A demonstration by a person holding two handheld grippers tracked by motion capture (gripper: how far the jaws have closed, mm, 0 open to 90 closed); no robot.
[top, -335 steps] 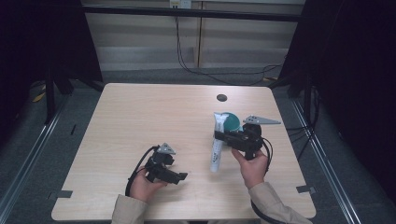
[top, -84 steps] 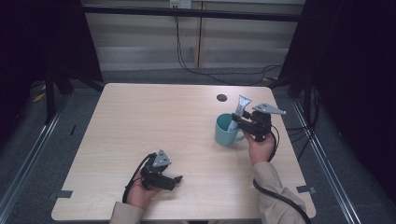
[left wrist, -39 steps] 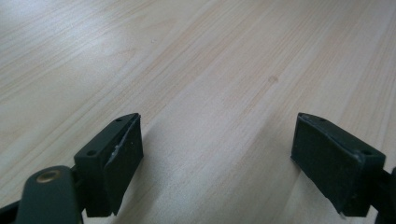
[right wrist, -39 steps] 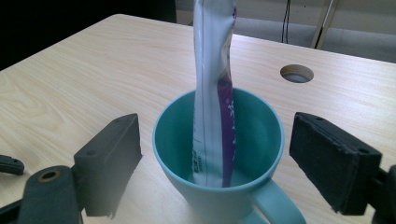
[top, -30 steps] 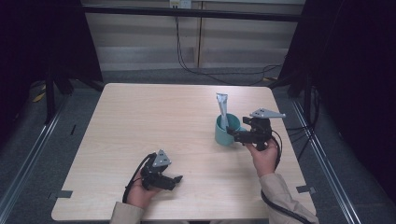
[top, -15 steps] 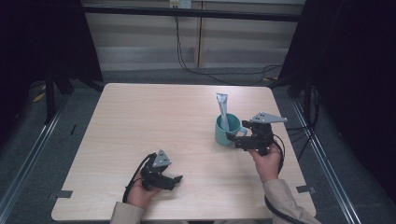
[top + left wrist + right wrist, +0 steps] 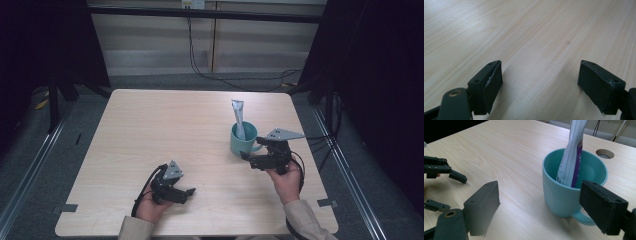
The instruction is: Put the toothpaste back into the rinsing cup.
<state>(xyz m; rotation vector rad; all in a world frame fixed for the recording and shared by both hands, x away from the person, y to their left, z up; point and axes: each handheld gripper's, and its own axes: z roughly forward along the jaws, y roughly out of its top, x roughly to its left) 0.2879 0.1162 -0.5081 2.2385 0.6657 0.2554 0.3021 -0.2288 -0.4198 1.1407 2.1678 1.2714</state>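
The pale, square wooden table (image 7: pixel 165 130) has a smooth matt top with fine straight grain. The teal ceramic-looking mug (image 7: pixel 564 195) is smooth with a soft sheen, and the white-and-purple plastic tube (image 7: pixel 571 157) in it is glossy. The grippers' black jaws look like matt plastic with dull rubbery pads (image 7: pixel 495 82).

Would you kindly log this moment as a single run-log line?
tube: standing in teal mug | right hand-held gripper: open, beside mug, empty | left hand-held gripper: open, empty, on table

Right gripper (image 7: pixel 246 159) has let go of white squeeze tube w/ purple print (image 7: pixel 239 119); tube now stands tilted in teal ceramic mug (image 7: pixel 243 140), no longer flat; gripper pulled back, jaws apart.
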